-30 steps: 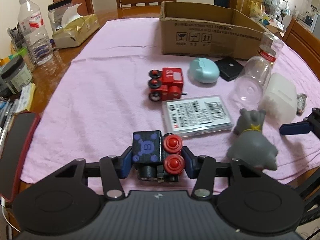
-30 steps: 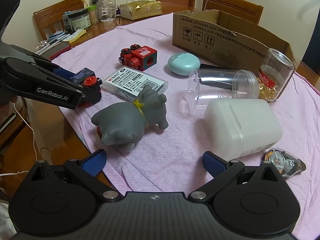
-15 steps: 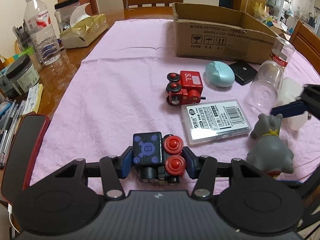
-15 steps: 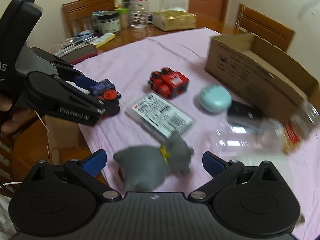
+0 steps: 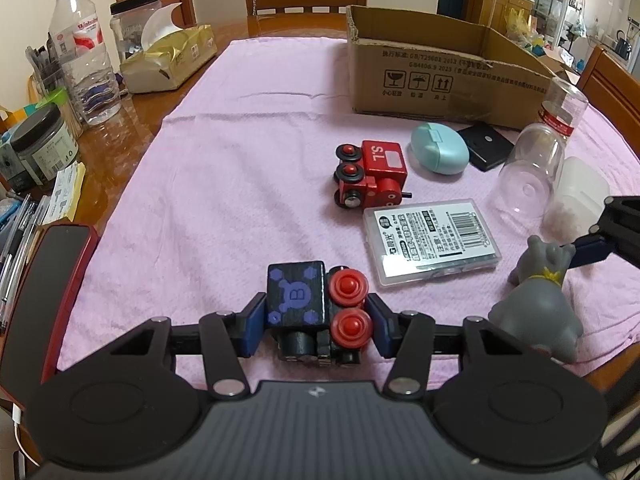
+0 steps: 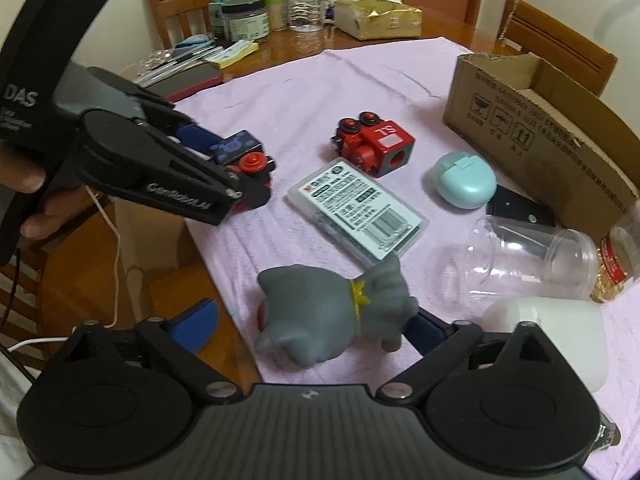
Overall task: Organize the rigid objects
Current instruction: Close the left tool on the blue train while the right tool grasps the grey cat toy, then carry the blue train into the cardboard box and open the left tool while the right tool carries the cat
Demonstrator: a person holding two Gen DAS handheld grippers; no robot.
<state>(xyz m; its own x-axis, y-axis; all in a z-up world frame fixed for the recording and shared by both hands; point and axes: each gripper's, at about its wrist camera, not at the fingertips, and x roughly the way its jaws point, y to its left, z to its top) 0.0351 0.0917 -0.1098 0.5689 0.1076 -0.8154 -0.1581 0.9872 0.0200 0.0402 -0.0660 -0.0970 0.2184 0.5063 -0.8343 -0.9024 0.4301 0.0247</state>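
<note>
Farthest back, the open cardboard box (image 5: 440, 68) sits on the pink cloth (image 5: 240, 160). Nearer, the grey animal figure (image 6: 332, 312) with a yellow collar lies between the right gripper (image 6: 316, 326), whose jaws have just been closing. Smallest, the dark-blue toy train (image 5: 316, 308) with red wheels is clamped by the left gripper (image 5: 316, 322).
</note>
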